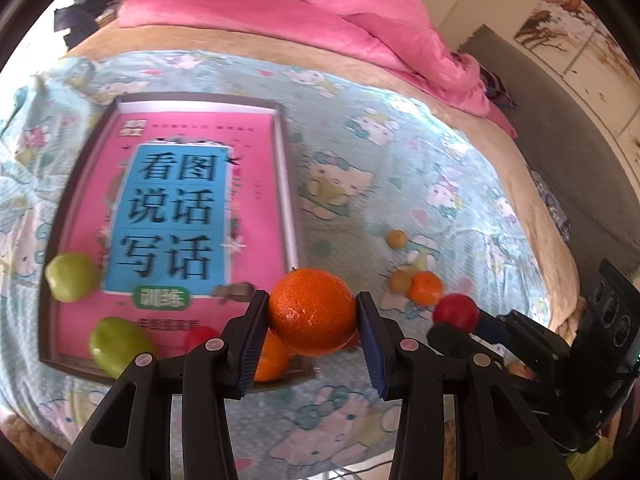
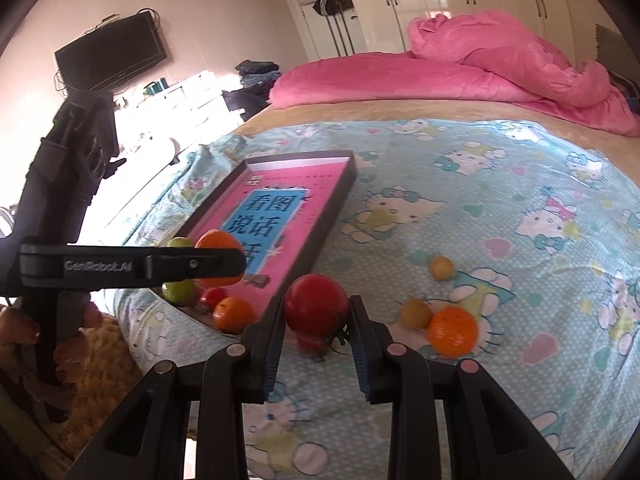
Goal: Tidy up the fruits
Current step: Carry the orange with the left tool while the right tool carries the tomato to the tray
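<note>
— Looking at both hands, what could have gone wrong there?

— Each was carrying fruit above the bed (image 2: 480,184). The left tongs (image 1: 313,312) were clamped on an orange (image 1: 312,309), hanging over the near end of the tray (image 1: 286,184); the right tongs (image 2: 316,312) were clamped on a red tomato (image 2: 315,305) over the sheet beside it. Both were round and smooth, so a slack squeeze could have let either roll off the pads. A drop might also have knocked the fruit already in the tray.

— And orientation?

— The orange had no real long axis; its stem end pointed up and slightly away. The tomato's green stalk pointed down toward the camera. The tray's long side ran away from the hands.
</note>
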